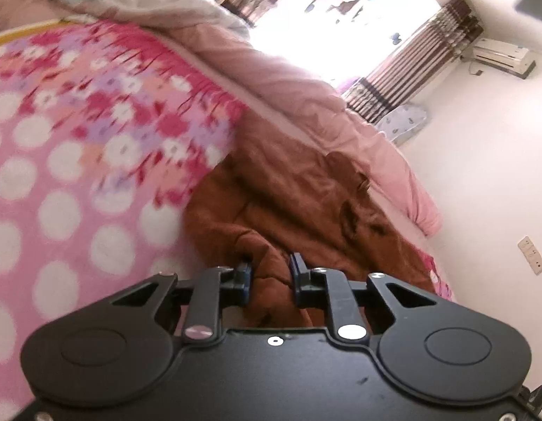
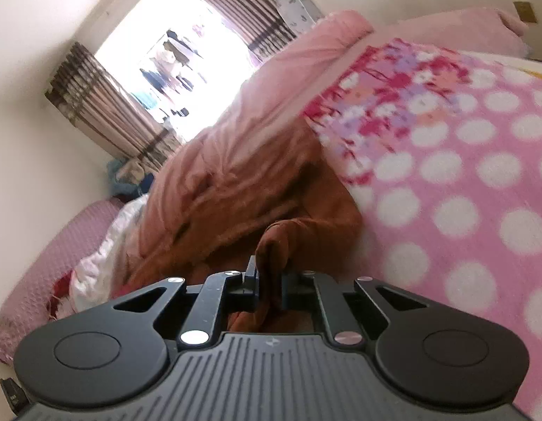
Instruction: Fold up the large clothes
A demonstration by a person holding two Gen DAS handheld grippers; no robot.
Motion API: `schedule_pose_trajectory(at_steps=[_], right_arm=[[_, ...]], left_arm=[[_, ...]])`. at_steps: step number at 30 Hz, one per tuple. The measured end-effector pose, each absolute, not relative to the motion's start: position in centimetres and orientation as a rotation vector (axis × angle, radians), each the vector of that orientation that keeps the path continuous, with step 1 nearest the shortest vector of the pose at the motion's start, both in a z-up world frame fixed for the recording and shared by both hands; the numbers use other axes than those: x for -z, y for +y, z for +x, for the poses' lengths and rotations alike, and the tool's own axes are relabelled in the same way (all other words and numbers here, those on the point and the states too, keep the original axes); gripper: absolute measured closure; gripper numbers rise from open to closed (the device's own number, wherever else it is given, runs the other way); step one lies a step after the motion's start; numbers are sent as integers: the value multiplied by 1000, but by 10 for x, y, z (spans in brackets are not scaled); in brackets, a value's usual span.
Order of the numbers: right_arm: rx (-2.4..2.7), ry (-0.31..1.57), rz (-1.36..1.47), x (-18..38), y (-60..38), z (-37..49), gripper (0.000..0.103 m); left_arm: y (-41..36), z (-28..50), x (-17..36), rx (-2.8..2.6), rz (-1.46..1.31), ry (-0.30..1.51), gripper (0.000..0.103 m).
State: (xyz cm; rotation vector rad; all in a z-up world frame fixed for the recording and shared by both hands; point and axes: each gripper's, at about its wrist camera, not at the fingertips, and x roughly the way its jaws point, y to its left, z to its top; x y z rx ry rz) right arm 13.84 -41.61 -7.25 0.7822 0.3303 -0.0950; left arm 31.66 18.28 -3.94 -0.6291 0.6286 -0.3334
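Both grippers, left gripper (image 1: 270, 273) and right gripper (image 2: 269, 277), had jaws clenched on the brown garment (image 1: 299, 182); lifting them evenly would keep the cloth between them taut.

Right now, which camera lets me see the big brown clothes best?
The left wrist view: the brown garment spreads wide across the pink dotted blanket, wrinkles and all. The right wrist view shows mostly a bunched fold of it pinched in the right hand-held gripper, the rest blurred.
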Motion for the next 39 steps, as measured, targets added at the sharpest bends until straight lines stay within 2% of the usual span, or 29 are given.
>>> schedule_pose_trajectory(at_steps=[9,15,24,27,31,32,34,35,36,37,38,39], right_arm=[[86,288,722,6,-441,233,94],[117,274,738,-16,-469,308,94],[200,395,746,21,-504,420,93],[222,445,744,41,-509,441,94],[196,457,755,58,-513,447,90],[176,445,765,59,-514,444,82],[136,421,798,56,-518,436,76],[127,410,809,52,-520,431,67],[121,392,806,47,-520,423,61],[127,373,791,41,-518,414,48],[151,351,764,34,-516,402,33],[179,325,726,27,-512,389,28]], left_arm=[[162,414,-16,349,-540,530,87],[152,500,-24,311,-527,527,87],[125,603,29,234,-479,652,87],[120,620,47,219,-470,721,81],[130,629,51,254,-528,760,78],[133,628,47,262,-543,765,77],[143,618,34,281,-563,754,66],[148,611,27,284,-562,734,62],[150,605,21,266,-543,712,45],[155,592,11,200,-490,666,39],[159,579,4,150,-437,624,39],[163,570,0,120,-406,602,39]])
